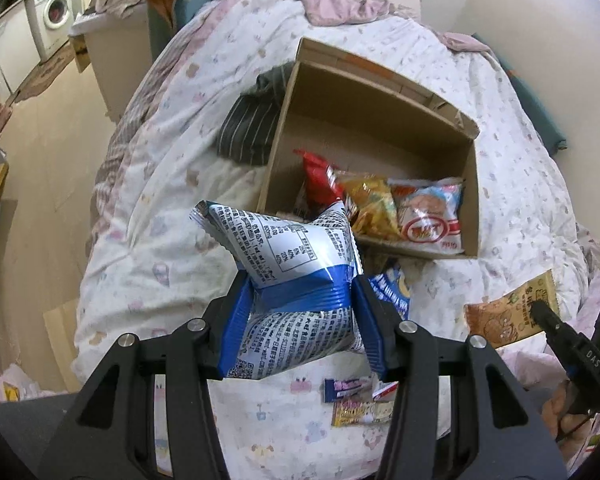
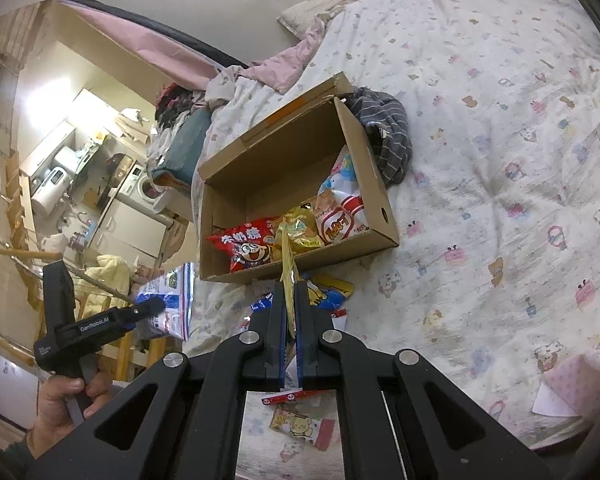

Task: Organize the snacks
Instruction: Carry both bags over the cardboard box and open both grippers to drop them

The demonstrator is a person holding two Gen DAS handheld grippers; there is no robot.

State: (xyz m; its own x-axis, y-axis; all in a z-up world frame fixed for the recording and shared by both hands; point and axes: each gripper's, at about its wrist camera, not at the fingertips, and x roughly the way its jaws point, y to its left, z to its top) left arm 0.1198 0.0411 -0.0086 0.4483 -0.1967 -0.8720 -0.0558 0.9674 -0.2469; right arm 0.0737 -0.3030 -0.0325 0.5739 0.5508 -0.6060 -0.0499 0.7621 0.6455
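Observation:
My left gripper [image 1: 300, 292] is shut on a blue-and-white snack bag [image 1: 288, 248] and holds it in the air, just in front of the near wall of an open cardboard box [image 1: 380, 120]. Its blue pads pinch the bag at its middle. The box lies on the bed and holds a red bag [image 1: 320, 180], a yellow bag [image 1: 372, 204] and a white-and-red bag [image 1: 428, 216]. My right gripper [image 2: 288, 292] is shut on a thin tan-yellow packet [image 2: 287, 256], seen edge-on and held low before the box [image 2: 276, 160]. That packet [image 1: 500, 320] faces the left wrist view.
A dark striped garment [image 1: 252, 128] lies against the box's left side. Small packets [image 1: 352, 400] and a blue-and-yellow bag [image 2: 328, 292] lie on the patterned quilt [image 2: 500, 160] near the box. A washing machine [image 1: 54, 12] stands beyond the bed, and a hand [image 2: 68, 396] grips the left gripper's handle.

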